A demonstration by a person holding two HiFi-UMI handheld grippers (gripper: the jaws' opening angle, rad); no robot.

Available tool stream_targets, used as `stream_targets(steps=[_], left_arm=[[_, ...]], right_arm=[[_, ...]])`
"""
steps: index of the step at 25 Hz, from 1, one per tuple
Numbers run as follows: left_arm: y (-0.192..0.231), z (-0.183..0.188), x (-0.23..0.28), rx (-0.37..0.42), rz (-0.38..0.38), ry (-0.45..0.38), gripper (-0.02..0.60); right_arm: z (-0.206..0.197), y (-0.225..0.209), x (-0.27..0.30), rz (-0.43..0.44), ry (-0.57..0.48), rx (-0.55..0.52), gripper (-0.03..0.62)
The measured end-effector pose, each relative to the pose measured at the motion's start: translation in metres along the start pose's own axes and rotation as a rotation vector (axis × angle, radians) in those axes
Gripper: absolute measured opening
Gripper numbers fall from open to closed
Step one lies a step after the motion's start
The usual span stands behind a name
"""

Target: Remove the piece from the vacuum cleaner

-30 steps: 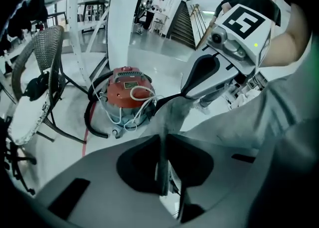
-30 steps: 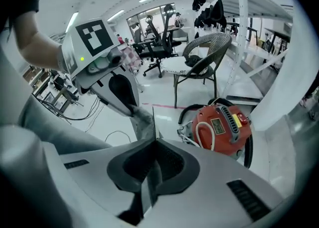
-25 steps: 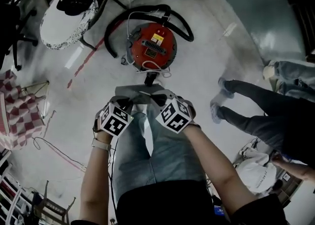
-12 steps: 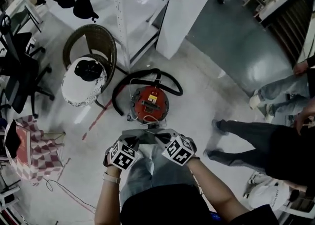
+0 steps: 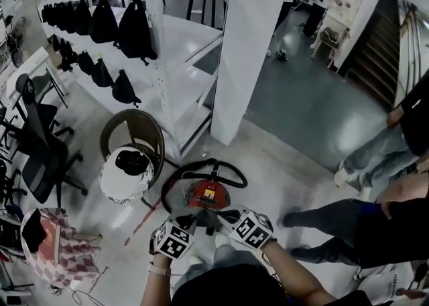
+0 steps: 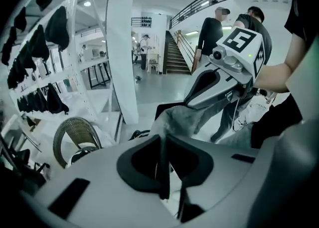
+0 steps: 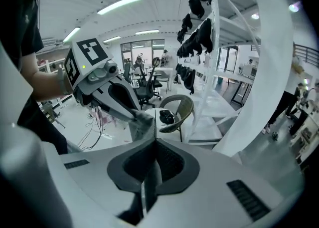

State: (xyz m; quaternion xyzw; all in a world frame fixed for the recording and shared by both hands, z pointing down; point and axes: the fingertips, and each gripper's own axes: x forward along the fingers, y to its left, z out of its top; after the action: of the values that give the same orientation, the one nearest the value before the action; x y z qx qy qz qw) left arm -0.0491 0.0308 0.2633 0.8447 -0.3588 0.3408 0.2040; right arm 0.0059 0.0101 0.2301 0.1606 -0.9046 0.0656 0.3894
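The red vacuum cleaner [image 5: 204, 195] stands on the floor with its black hose [image 5: 201, 166] looped behind it. A grey cloth-like piece [image 5: 201, 217] hangs stretched above it, between my two grippers. My left gripper [image 5: 187, 223] is shut on its left end and my right gripper [image 5: 224, 217] on its right end. In the left gripper view the grey piece [image 6: 175, 117] runs from my left gripper [image 6: 163, 139] to the right gripper's fingers [image 6: 199, 90]. The right gripper view shows the grey piece [image 7: 142, 120] just beyond my right gripper [image 7: 151, 143].
A wicker chair [image 5: 132, 138] with a white round cushion [image 5: 126, 176] stands left of the vacuum cleaner. Behind it are a white pillar [image 5: 245, 50] and a rack of black bags [image 5: 107, 27]. People's legs [image 5: 335, 221] are at the right. An office chair [image 5: 41, 144] is at the left.
The head view has tilted up and now takes in much more of the room. Both grippers still hold the grey piece, and the vacuum cleaner looks smaller and farther below.
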Motion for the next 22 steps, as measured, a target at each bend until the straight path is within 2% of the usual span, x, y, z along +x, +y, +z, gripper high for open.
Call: stream_targets(steps=[4, 10, 14, 22], left_arm=[[0.003, 0.041, -0.023, 0.021, 0.023, -0.073, 0.052], [-0.001, 0.081, -0.043, 0.070, 0.034, -0.141, 0.052], [-0.004, 0.101, -0.048, 0.094, 0.050, -0.164, 0.052], [-0.007, 0.123, -0.047, 0.126, 0.070, -0.178, 0.052]], right_arm=[[0.030, -0.012, -0.032, -0.032, -0.049, -0.014, 0.032], [0.051, -0.025, -0.070, -0.053, -0.108, -0.023, 0.032], [0.060, -0.036, -0.088, -0.086, -0.133, -0.068, 0.032], [0.060, -0.048, -0.100, -0.108, -0.157, -0.062, 0.032]])
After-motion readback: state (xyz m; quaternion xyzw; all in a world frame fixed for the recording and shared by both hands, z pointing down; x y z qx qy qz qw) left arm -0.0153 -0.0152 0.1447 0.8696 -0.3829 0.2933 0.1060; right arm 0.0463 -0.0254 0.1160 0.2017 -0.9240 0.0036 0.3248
